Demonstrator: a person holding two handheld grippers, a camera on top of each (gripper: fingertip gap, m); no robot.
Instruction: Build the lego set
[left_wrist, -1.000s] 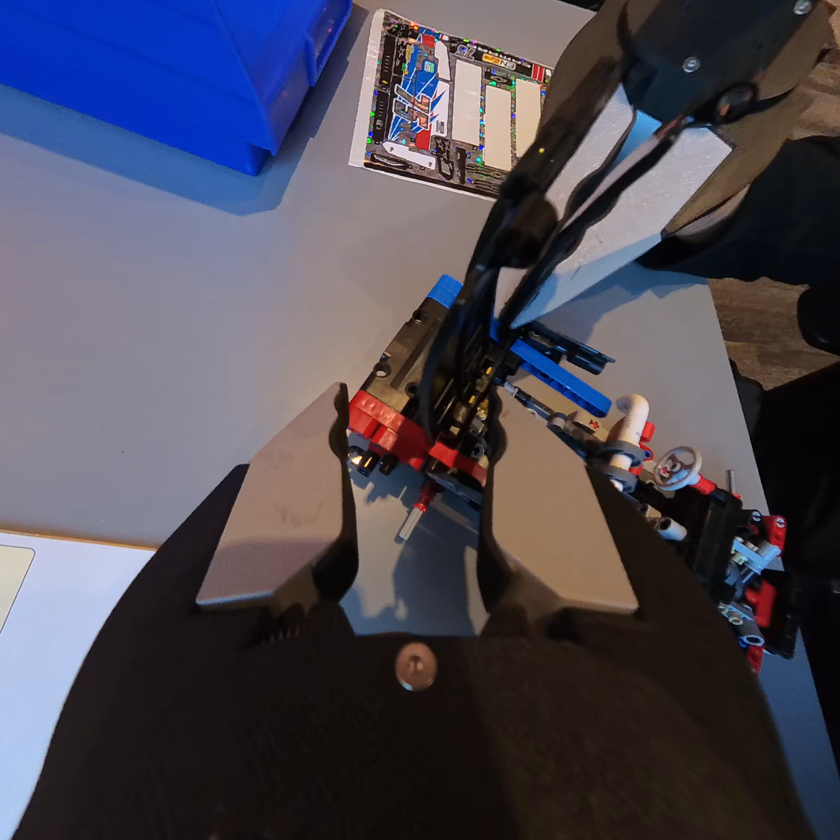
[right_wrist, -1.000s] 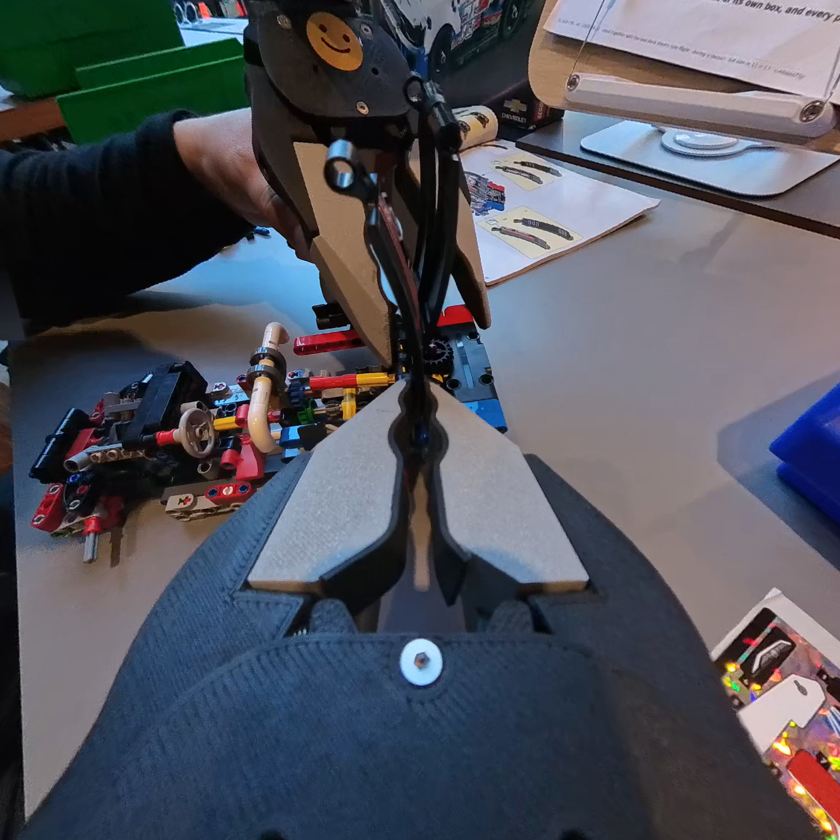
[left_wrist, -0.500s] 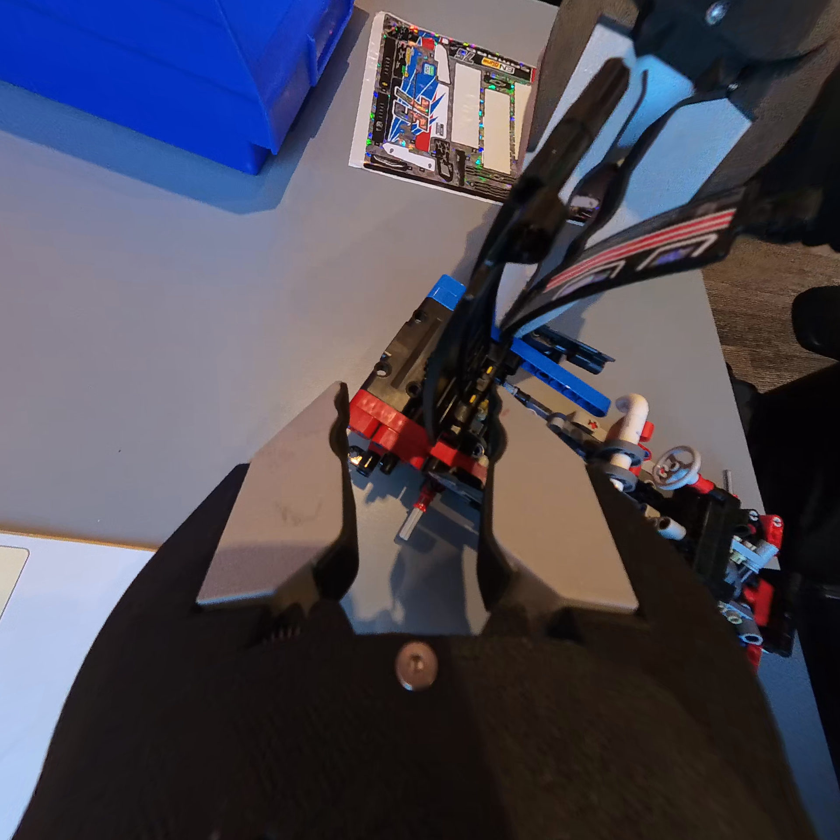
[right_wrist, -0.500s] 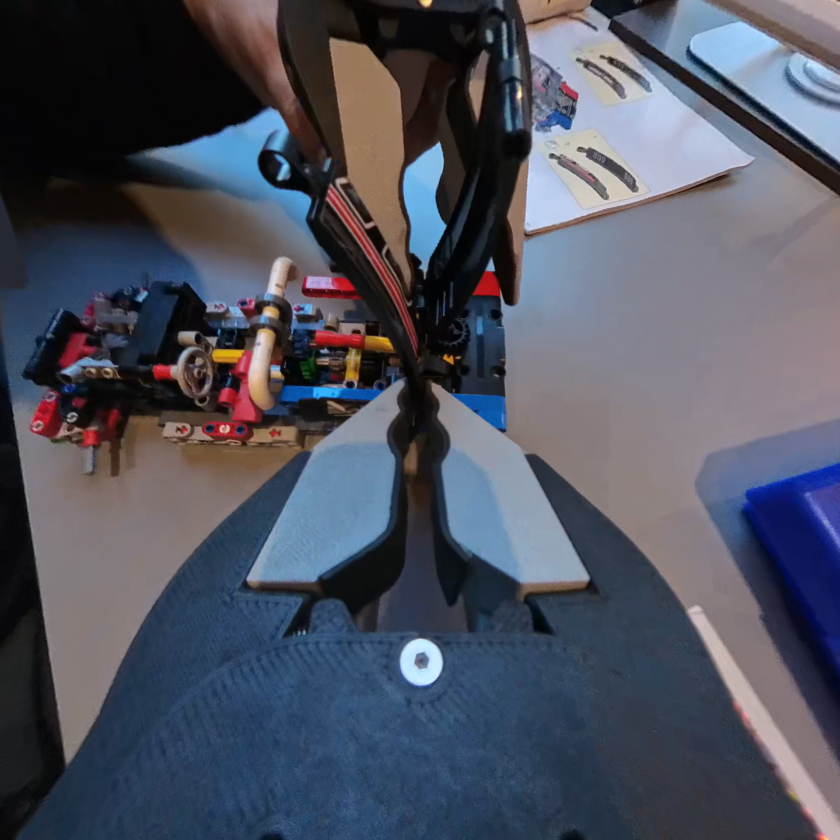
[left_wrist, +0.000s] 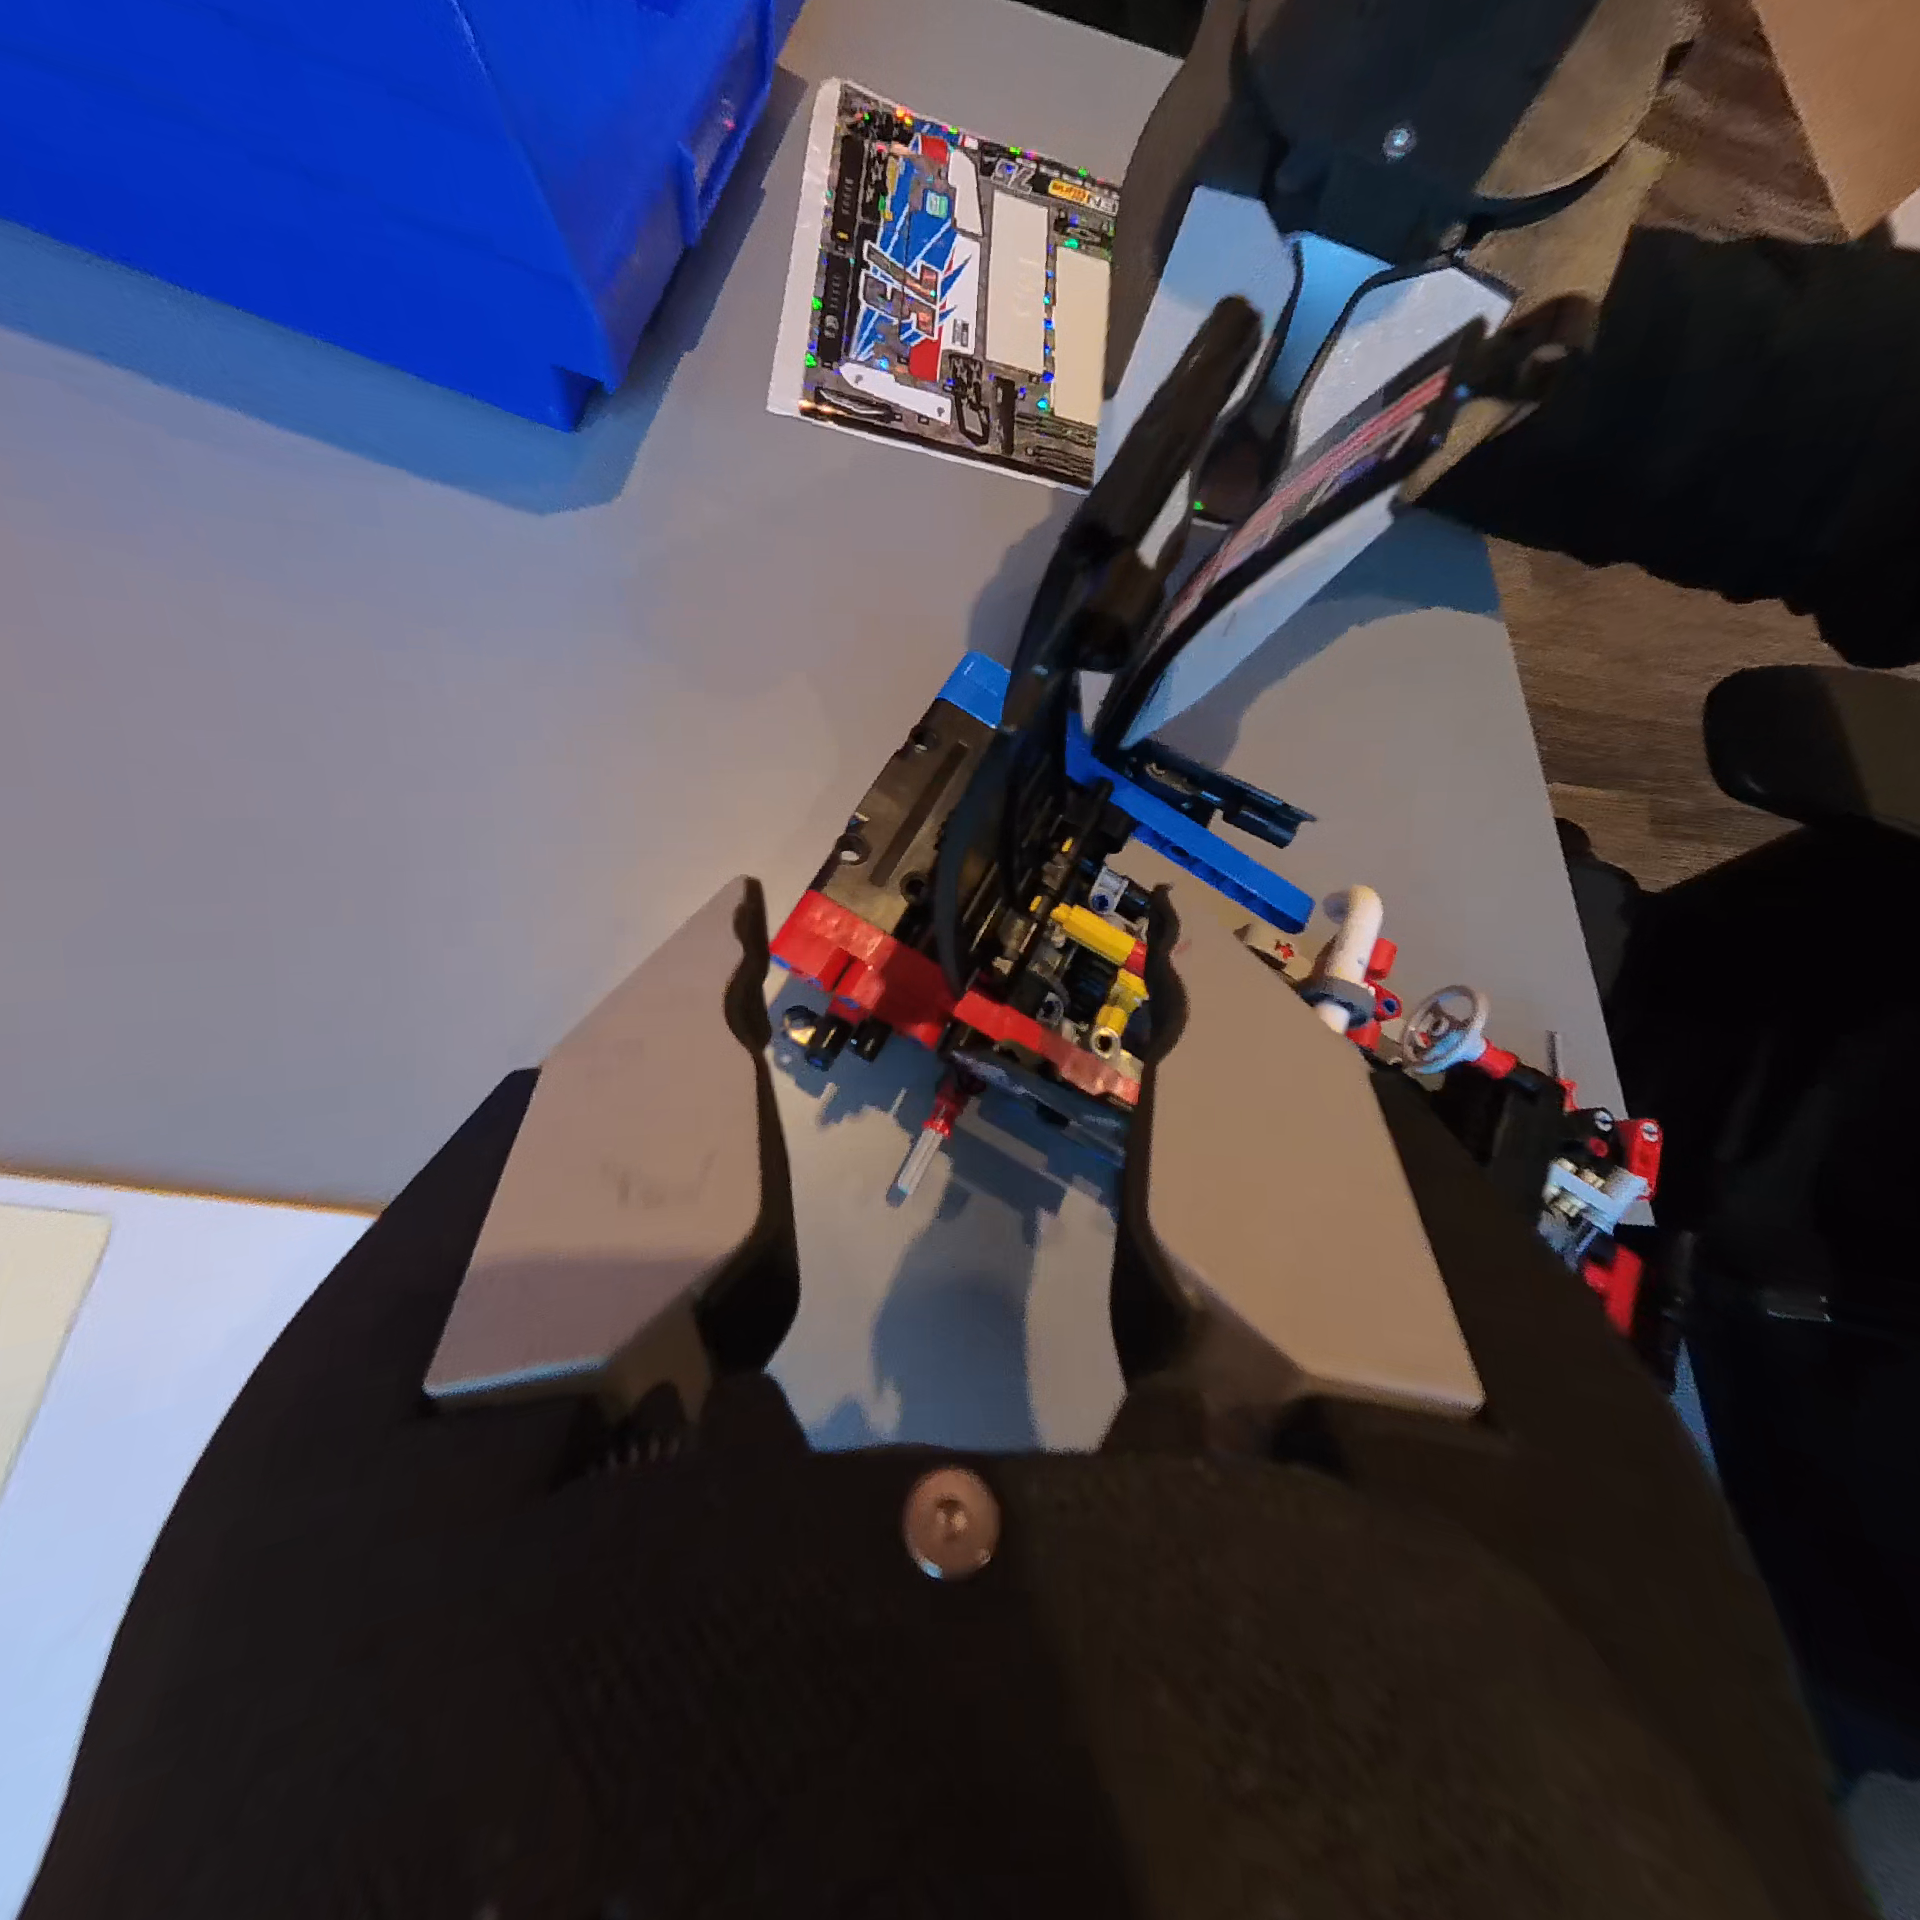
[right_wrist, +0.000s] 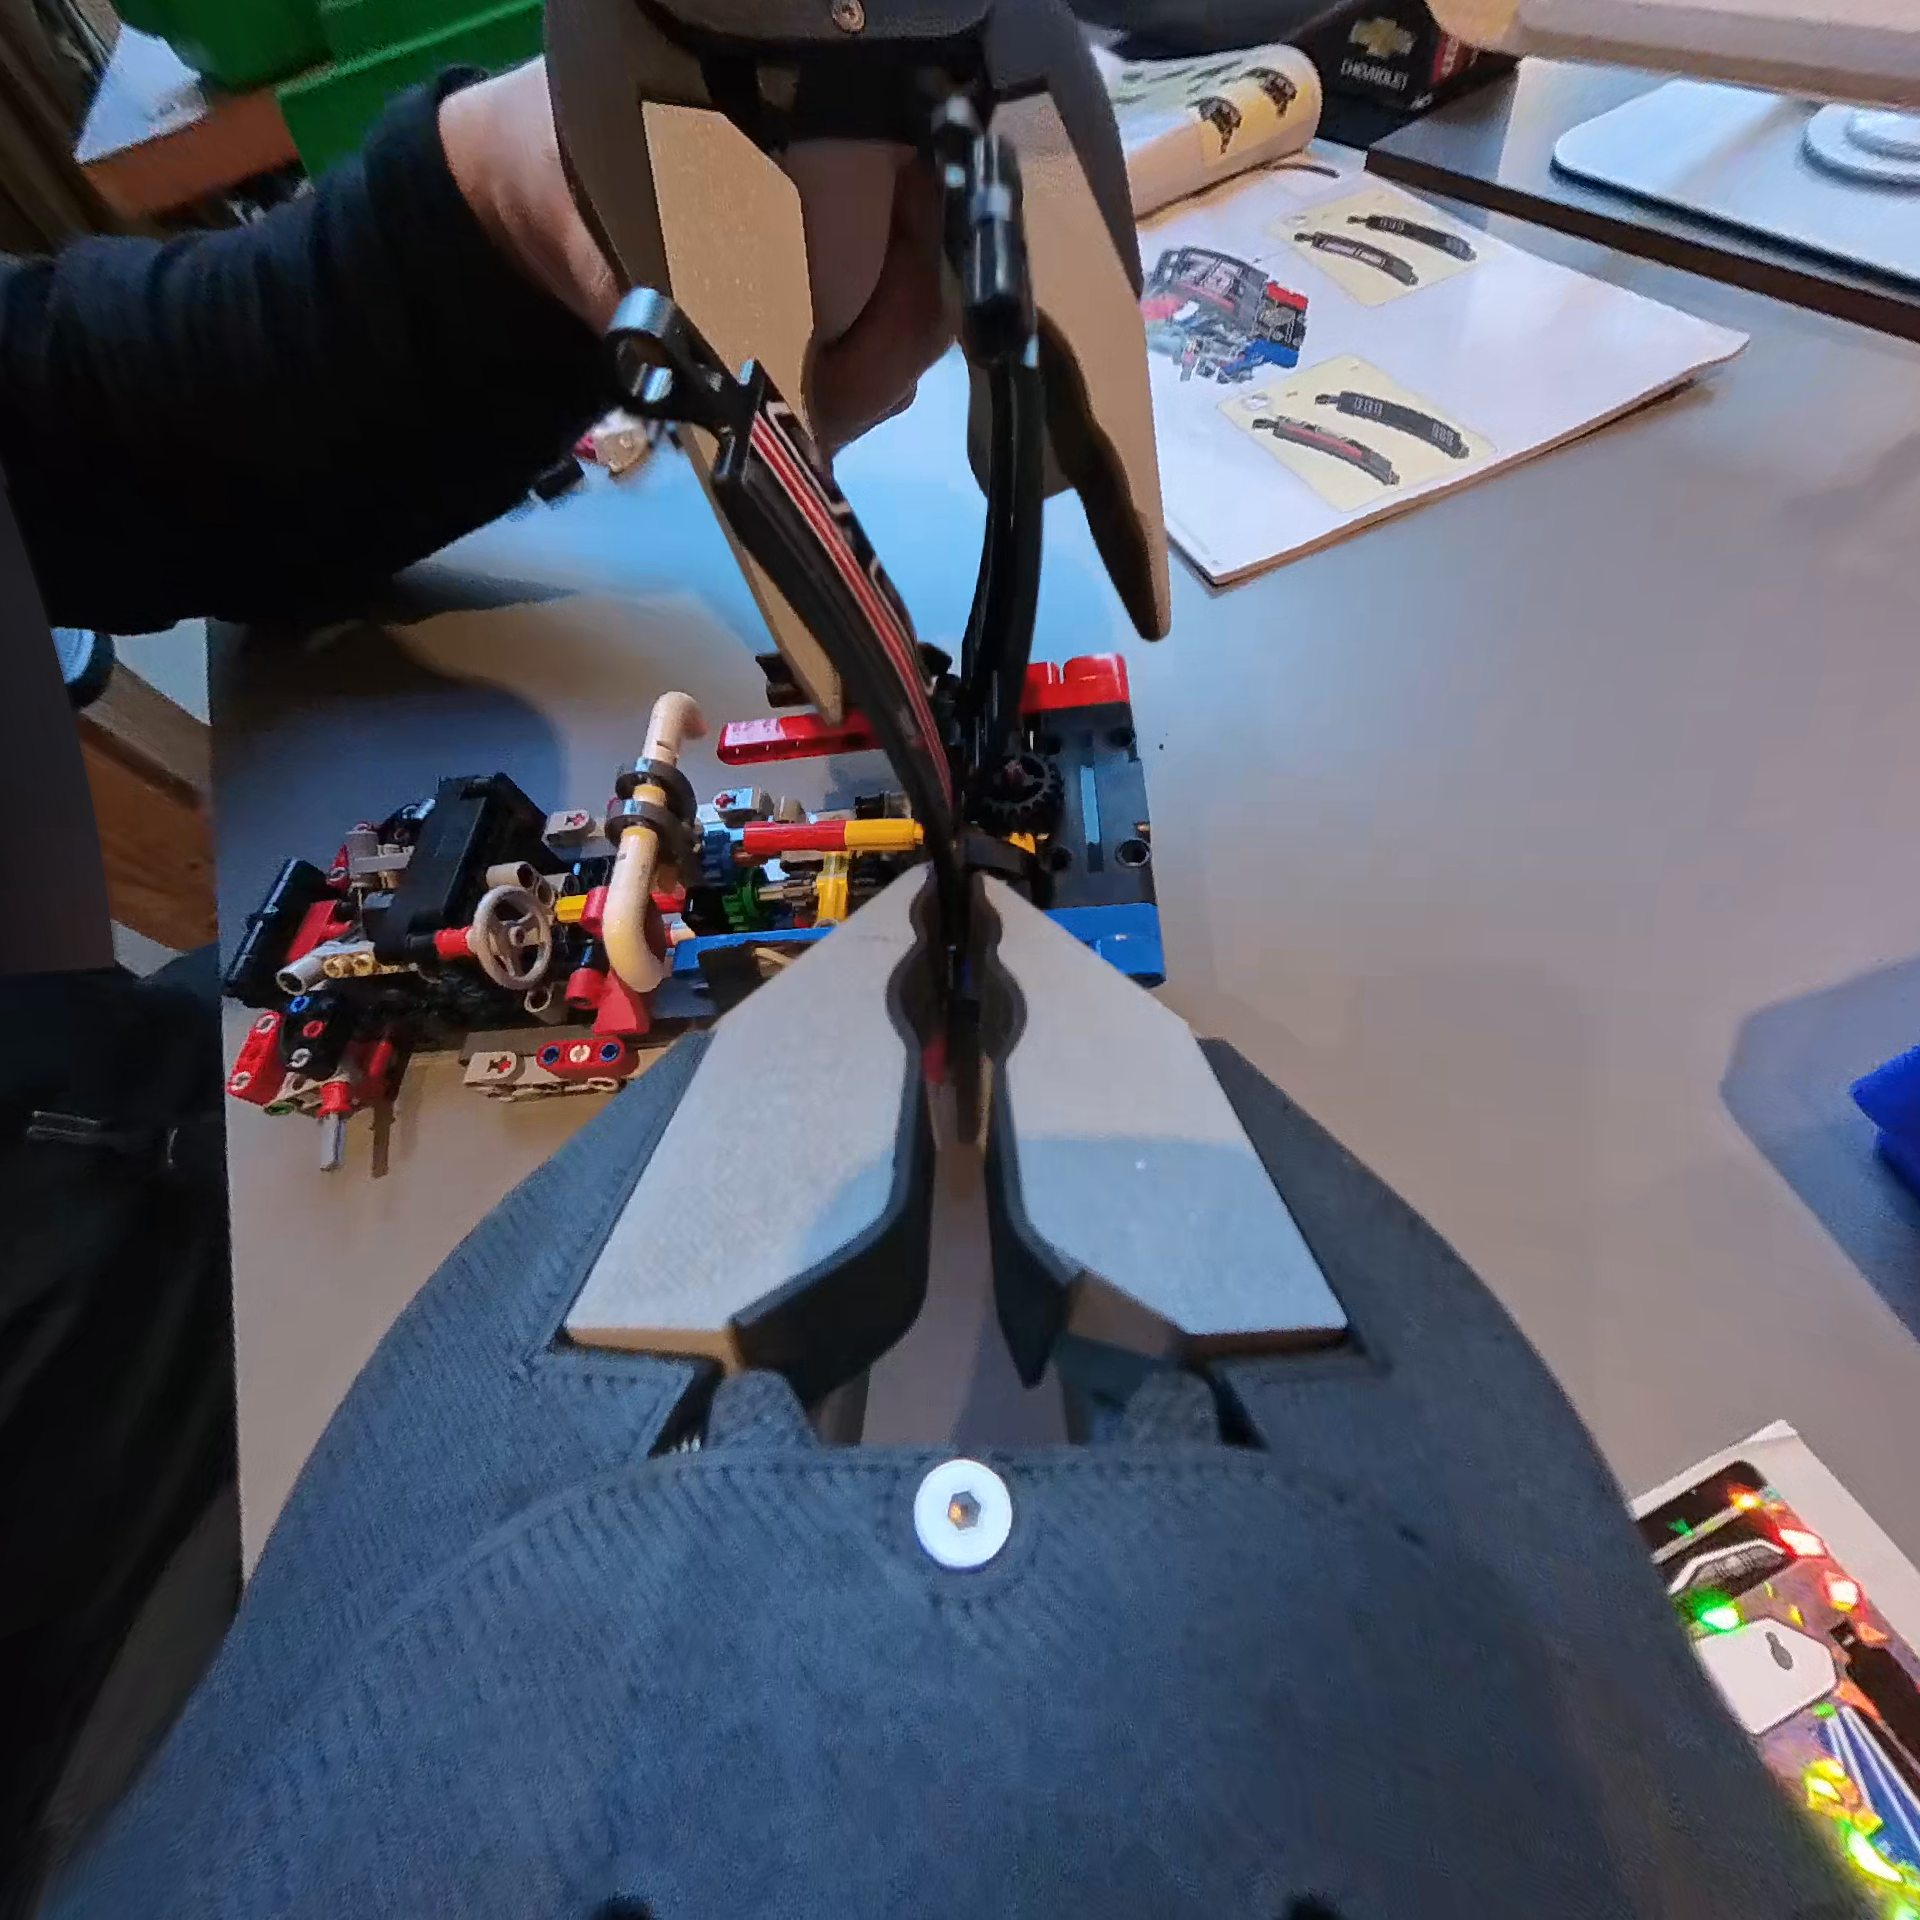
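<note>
While our left gripper stays wide open mid-frame over the lego chassis, the curved black panels have splayed apart upper right. From the right view, our right gripper stays pinched on their lower ends at centre, so we reckon they're being separated for fitting.

Plastic, paper, matt table

Lego model: glossy plastic. Curved black panels: shiny. Sticker sheet: holographic foil. Table: smooth matt grey. Gripper fingers: matt, fine-grained.
</note>
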